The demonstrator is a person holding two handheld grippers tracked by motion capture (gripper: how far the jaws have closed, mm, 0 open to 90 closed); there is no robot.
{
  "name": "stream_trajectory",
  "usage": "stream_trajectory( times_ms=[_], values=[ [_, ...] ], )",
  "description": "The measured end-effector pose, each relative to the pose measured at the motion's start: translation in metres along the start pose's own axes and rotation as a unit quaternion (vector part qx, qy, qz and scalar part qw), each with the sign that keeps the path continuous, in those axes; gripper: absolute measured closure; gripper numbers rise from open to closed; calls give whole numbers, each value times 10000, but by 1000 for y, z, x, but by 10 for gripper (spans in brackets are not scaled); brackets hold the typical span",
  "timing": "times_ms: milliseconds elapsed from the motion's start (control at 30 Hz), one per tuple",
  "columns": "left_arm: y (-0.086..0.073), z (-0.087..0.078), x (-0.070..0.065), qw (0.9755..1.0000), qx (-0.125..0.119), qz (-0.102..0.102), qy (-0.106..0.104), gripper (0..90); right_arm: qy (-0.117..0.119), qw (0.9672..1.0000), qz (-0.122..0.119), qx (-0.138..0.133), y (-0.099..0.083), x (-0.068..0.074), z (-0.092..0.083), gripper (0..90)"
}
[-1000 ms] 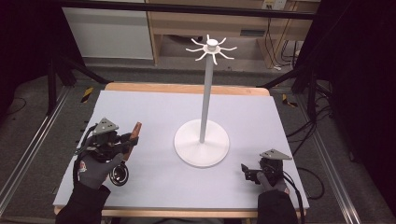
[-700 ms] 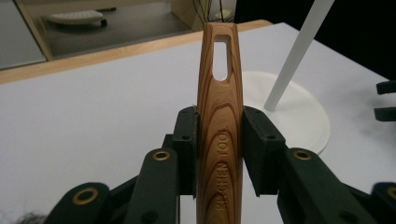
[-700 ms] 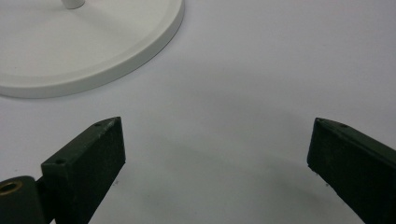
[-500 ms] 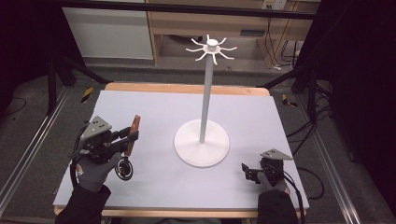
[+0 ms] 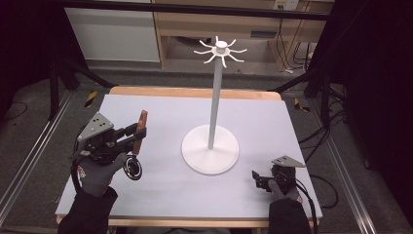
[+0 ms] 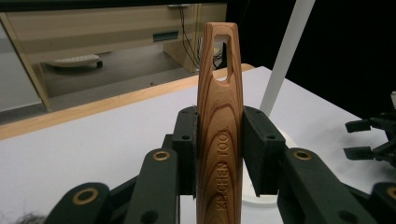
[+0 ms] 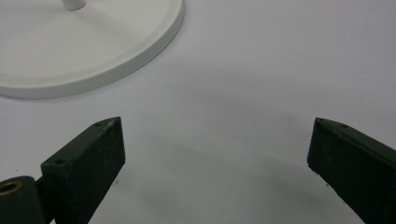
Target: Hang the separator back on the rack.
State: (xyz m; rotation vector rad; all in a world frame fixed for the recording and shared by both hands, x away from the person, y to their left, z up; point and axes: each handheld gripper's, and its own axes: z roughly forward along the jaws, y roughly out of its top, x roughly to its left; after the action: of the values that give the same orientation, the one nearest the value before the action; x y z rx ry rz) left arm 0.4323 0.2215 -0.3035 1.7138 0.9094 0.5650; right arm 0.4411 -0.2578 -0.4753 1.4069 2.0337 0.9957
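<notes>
While clamped in left gripper (image 5: 132, 138), wooden tool handle (image 5: 141, 125) raised at left of frame, slot end up.
Held by the shank so hanging slot (image 6: 223, 55) stays free for a hook on white stand (image 5: 212, 105), centre frame; right gripper (image 5: 259, 181) parked lower right, jaws wide, nothing between.

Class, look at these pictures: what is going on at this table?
A person works with a gripper in each hand. The left gripper is shut on a wooden kitchen tool, held upright above the table. The right gripper rests open near the base of a white hook stand.
</notes>
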Motion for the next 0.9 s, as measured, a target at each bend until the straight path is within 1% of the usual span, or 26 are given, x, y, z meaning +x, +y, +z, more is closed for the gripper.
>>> stream_trajectory(
  times_ms=[67,133,233,300,433,500,533,567,667,767,867,900],
  values=[
    [4,1,-3,10000,-79,0,-18,676,14,10000,23,-19,0,0,-1,46],
    [9,2,-5,9999,-138,-2,-74,675,-1,10000,-5,-37,0,0,-1,45],
    [17,3,-10,9998,-173,43,-117,675,38,10000,16,-52,0,0,-1,46],
    [23,4,-13,9996,-228,78,-124,675,45,10000,1,-32,0,0,-1,45],
    [34,4,-19,9991,-376,91,-179,675,37,10000,-17,-76,0,0,-2,45],
    [40,5,-21,9990,-395,127,-166,675,45,10000,-20,-74,0,0,-1,45],
    [43,6,-22,9989,-425,136,-168,675,78,10000,25,-51,0,0,-1,45],
    [46,6,-23,9987,-455,135,-173,676,55,10000,-7,-51,0,0,-1,45],
    [54,8,-25,9984,-500,145,-231,676,68,10000,3,-35,0,0,-1,45],
    [61,10,-27,9981,-527,192,-244,676,44,10000,-22,-41,0,-1,0,45],
    [66,13,-29,9978,-560,213,-272,676,53,10000,8,-12,0,0,0,45],
    [68,15,-29,9977,-570,216,-284,675,25,10000,-24,-27,0,-1,1,45]
  ],
)
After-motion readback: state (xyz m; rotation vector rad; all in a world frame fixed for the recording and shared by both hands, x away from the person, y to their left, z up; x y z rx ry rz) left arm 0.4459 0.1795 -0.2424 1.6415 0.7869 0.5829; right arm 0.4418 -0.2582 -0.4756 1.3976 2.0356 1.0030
